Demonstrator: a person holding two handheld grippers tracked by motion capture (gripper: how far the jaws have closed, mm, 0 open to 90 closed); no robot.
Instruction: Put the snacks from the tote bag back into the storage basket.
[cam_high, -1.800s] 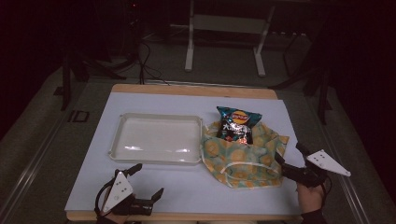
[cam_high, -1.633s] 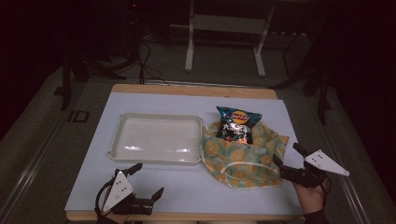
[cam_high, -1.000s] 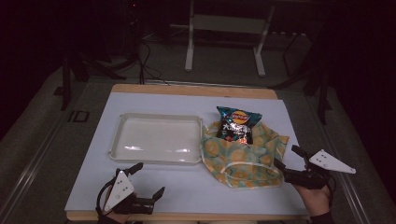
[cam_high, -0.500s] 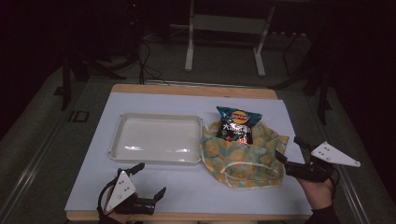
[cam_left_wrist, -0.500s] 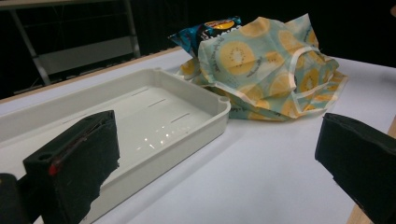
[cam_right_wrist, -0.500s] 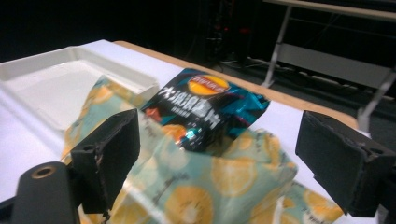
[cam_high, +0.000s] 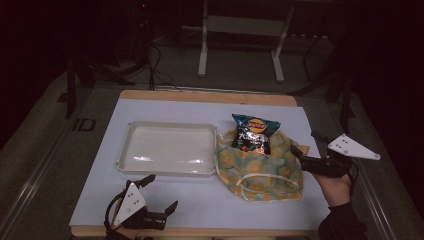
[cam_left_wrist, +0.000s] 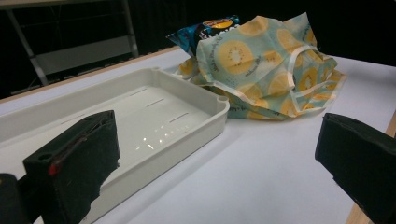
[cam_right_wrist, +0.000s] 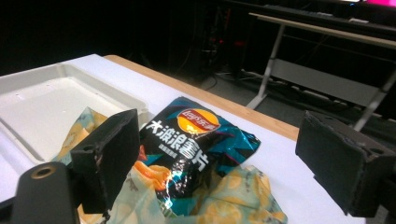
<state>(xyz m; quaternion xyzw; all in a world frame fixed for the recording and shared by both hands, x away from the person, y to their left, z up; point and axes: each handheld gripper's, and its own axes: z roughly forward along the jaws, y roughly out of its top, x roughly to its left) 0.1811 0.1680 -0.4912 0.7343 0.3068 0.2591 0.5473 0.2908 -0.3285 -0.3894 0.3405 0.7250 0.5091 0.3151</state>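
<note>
The chip bag (cam_high: 253, 133) lies on the far part of the patterned cloth bag (cam_high: 260, 167), its printed face up and its far end reaching past the cloth onto the table (cam_high: 210, 205). In the right gripper view the chip bag (cam_right_wrist: 196, 140) sits between the two jaws in the line of sight, with folds of the cloth bag (cam_right_wrist: 233, 196) rising over its near end.

The cloth bag is crumpled, teal with yellow citrus slices. Its left edge lies just beside the right rim of the white tray (cam_high: 167, 149); whether they touch cannot be told. In the left gripper view the cloth bag (cam_left_wrist: 266, 65) stands higher than the tray (cam_left_wrist: 140, 112) rim, and the chip bag (cam_left_wrist: 201, 30) shows behind its top fold.

The tray interior holds nothing. Bare table surface lies on the near side of the tray and the cloth bag, up to the near wooden edge, and a narrower strip runs on the far side of the chip bag.

The right gripper (cam_high: 303, 148) is held by a hand (cam_high: 335, 187) at the right edge of the cloth bag, jaws spread apart and gripping nothing. The left gripper (cam_high: 160, 192) rests near the table's near edge, well apart from the cloth bag, on the near side of the tray, jaws spread wide and gripping nothing.
</note>
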